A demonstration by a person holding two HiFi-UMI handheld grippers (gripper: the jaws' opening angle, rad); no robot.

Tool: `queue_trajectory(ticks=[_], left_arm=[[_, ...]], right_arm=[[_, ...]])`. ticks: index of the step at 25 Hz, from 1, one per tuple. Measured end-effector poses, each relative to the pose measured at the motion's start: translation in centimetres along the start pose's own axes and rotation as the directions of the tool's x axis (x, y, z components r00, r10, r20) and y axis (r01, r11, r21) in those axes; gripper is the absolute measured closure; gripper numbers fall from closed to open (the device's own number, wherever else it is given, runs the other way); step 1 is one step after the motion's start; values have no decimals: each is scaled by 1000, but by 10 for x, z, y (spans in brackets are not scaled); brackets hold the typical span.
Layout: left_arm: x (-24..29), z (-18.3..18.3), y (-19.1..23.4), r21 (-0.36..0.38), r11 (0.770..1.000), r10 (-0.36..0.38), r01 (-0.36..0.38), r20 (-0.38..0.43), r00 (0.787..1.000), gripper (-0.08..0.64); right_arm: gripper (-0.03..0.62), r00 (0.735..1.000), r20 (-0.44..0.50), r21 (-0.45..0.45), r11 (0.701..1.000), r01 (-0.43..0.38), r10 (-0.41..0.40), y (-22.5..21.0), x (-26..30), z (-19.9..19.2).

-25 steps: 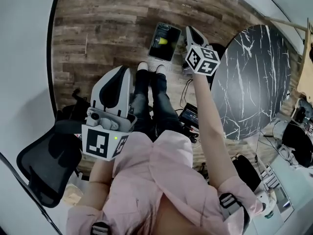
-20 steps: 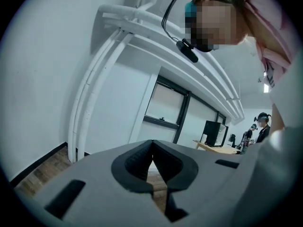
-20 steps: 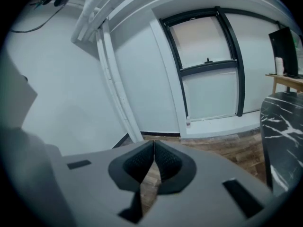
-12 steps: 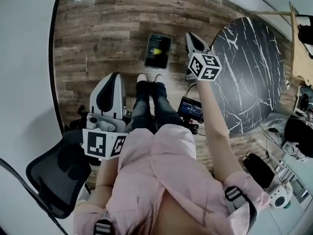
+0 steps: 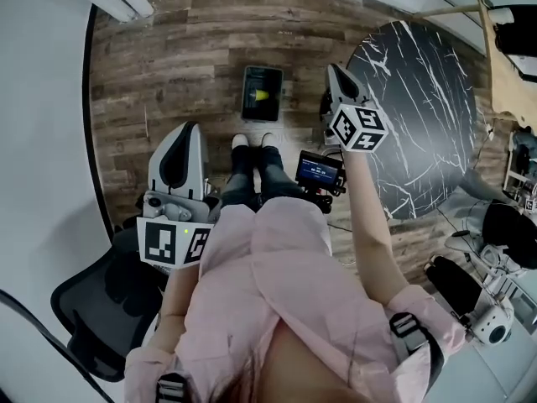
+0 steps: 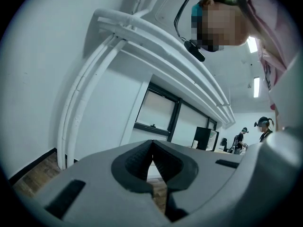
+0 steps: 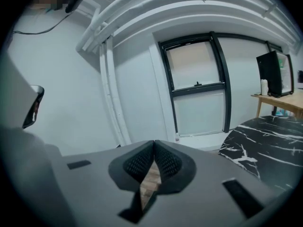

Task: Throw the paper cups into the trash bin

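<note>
The left gripper [image 5: 188,129] and the right gripper [image 5: 336,68] both have jaws together on nothing, and the trash bin [image 5: 262,93] stands before the feet — so I judge the next move calls for finding another cup.

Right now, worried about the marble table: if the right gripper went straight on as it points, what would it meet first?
Probably the wood floor at the foot of the white wall; the right gripper, jaws shut, aims left of the marble table. Depth is unclear.
</note>
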State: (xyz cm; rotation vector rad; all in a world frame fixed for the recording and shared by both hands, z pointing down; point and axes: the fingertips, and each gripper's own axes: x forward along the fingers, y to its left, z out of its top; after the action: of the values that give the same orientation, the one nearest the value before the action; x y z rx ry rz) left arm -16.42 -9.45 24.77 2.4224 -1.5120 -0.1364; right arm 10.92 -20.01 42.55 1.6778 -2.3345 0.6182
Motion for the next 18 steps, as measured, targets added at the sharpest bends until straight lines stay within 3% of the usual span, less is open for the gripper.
queue_trajectory(ticks=[10,18], left_arm=[[-2,16,-14,26,999,-27,26,40,999,545],[1,21,-21,39,998,-41,39,42,998,545]], right_arm=[[563,988,112,41,994,101,-105,-24,-69,30],[563,969,164,-9,983,186,-182,-52,-104,52]])
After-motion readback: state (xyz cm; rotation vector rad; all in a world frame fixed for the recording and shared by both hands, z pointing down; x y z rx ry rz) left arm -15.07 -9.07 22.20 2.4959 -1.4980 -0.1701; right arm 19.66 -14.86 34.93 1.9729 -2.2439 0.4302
